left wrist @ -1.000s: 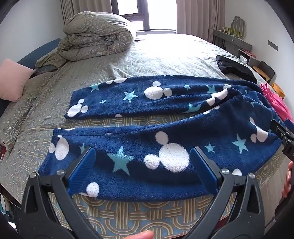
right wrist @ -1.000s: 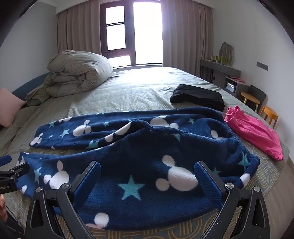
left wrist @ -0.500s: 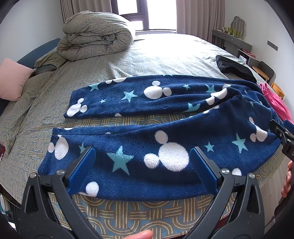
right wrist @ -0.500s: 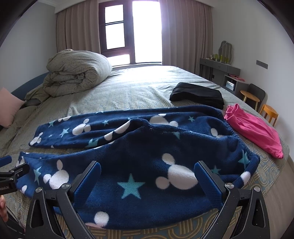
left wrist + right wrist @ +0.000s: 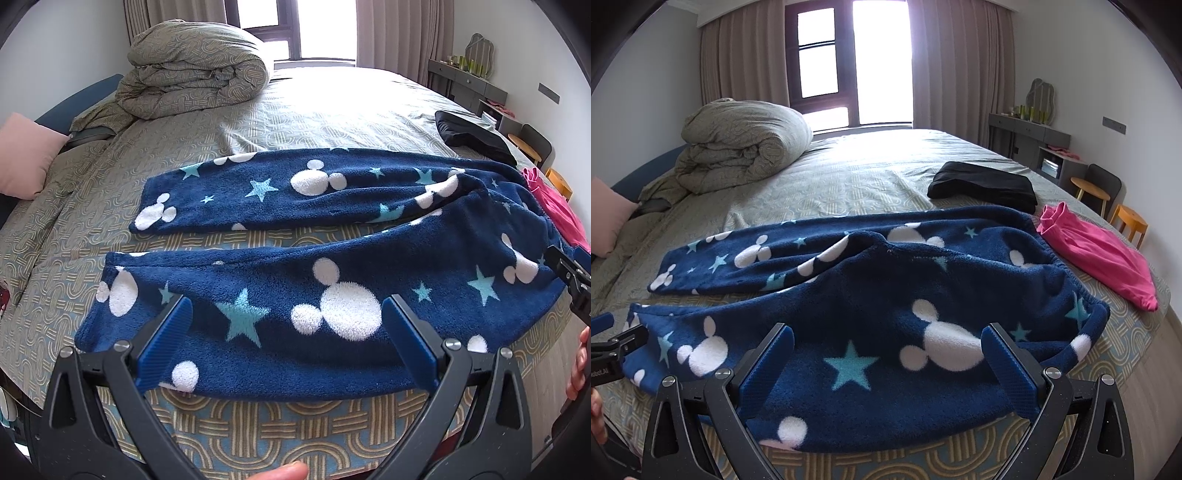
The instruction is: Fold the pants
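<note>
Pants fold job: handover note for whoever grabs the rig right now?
Left gripper: open, holding nothing, over the near leg toward the cuff end.
Right gripper: open, holding nothing, over the near leg toward the waistband.
Navy star-print fleece pants: spread flat across the bed, legs side by side with a strip of sheet showing between them, cuffs to the left, waistband to the right.
Nearby: pink garment beside the waistband, folded black garment behind it.
Done: pants laid out.
Left: every fold. Probably grab the near leg's edge and lay it over the far leg, then fold lengthwise.
</note>
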Demonstrator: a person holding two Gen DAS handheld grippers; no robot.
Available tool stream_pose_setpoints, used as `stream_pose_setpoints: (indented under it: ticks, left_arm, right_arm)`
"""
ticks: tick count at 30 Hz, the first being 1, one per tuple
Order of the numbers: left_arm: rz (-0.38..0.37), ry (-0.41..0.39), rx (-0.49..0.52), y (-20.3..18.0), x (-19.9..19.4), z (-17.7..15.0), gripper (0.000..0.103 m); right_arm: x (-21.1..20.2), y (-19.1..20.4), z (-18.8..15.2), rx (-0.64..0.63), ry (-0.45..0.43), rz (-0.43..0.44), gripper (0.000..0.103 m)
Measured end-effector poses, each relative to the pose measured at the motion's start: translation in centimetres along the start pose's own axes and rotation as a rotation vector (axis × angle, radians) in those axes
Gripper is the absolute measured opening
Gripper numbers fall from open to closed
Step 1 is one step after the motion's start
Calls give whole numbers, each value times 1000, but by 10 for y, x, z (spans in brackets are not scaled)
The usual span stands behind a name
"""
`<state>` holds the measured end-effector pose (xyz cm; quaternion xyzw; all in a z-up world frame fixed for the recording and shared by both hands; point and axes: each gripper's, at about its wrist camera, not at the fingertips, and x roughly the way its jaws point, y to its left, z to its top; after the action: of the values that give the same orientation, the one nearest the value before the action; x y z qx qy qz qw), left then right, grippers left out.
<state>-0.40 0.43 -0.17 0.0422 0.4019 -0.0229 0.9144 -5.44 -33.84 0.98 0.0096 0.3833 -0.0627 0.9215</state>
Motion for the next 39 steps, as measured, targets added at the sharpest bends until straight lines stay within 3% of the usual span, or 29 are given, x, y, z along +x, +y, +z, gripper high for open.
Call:
stream_pose_setpoints:
  ticks: [11, 39]
  left_arm:
    - [-48, 0, -52, 4, 4, -4, 102]
    - [-59, 17, -32, 2, 3, -12, 102]
  right_arm:
    - [-2, 0, -1, 1, 4, -9, 103]
    - [0, -4, -5, 23, 21, -22, 103]
